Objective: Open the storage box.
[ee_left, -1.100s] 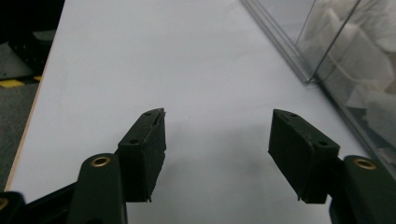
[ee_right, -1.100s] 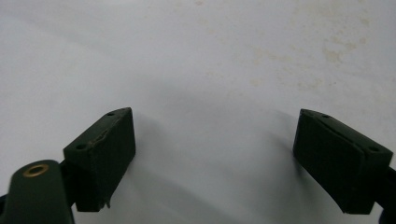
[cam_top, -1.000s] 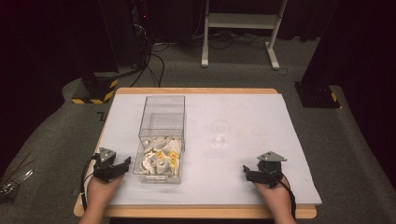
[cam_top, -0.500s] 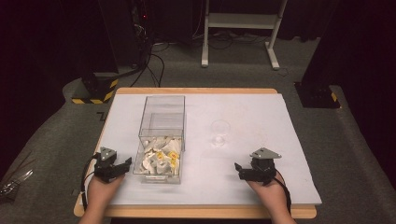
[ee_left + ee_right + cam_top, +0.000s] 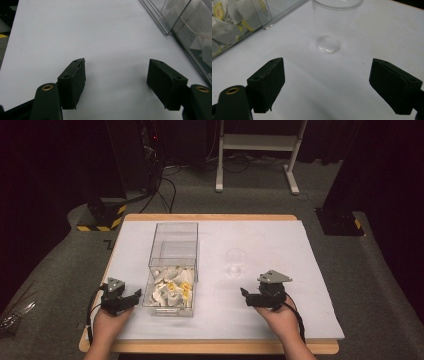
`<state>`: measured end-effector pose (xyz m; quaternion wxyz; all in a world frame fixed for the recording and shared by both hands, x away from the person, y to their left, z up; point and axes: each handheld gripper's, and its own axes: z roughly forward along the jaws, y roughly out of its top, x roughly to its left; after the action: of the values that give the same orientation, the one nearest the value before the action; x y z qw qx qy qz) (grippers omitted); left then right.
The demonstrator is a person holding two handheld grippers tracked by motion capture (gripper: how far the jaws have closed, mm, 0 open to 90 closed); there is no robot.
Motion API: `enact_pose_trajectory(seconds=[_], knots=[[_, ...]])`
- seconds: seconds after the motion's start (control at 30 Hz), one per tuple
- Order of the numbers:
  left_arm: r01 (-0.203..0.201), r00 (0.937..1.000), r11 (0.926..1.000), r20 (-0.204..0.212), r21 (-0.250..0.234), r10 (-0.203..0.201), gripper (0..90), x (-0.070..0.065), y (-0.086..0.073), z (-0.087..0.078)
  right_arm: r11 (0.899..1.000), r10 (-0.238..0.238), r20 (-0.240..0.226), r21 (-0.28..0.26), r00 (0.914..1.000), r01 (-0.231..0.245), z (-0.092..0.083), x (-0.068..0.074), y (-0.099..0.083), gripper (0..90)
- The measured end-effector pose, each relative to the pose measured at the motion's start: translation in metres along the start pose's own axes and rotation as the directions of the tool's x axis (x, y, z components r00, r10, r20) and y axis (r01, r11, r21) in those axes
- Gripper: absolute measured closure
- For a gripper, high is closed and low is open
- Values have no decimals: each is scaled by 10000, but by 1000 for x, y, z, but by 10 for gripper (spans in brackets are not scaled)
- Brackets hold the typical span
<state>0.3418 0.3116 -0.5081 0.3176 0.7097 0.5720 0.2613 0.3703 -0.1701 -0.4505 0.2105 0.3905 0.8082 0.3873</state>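
left gripper [image 5: 134,296]: jaws stand wide apart with nothing between them; its pads [image 5: 79,75] hang over bare white sheet; the jaws have just been opening a little further.
left gripper place: near the front left of the table, just beside the near end of the clear box, not touching it; held in the person's left hand [image 5: 111,320].
right gripper [image 5: 243,296]: jaws spread wide, nothing held; in the right gripper view one pad [image 5: 270,80] sits at lower left and the other at lower right, with bare sheet between.
right gripper place: front right of the table, in the person's right hand [image 5: 281,316], tips aimed leftward and toward the cup.
clear cup [image 5: 235,261]: see-through, upright on the sheet, between the box and the right gripper; near the right gripper's tips but apart from them; in the right gripper view its round base [image 5: 328,44] lies ahead of the gap between the jaws.
clear box [image 5: 175,240]: tall see-through container, left of centre, long side running away from the person.
tea bags [image 5: 172,287]: white sachets with yellow tags, piled in the near end of the box; far end looks bare.
white sheet [image 5: 270,240]: covers the wooden table [image 5: 210,217], whose edge shows around it.
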Motion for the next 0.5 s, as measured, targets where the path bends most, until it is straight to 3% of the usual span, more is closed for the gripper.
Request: enact_pose_trajectory(seconds=[0.5], knots=[[-145,9999,9999,31,-44,145,326,-1,-1,0,9988,-442,-704,-251,9965,425,13,34,27,139]])
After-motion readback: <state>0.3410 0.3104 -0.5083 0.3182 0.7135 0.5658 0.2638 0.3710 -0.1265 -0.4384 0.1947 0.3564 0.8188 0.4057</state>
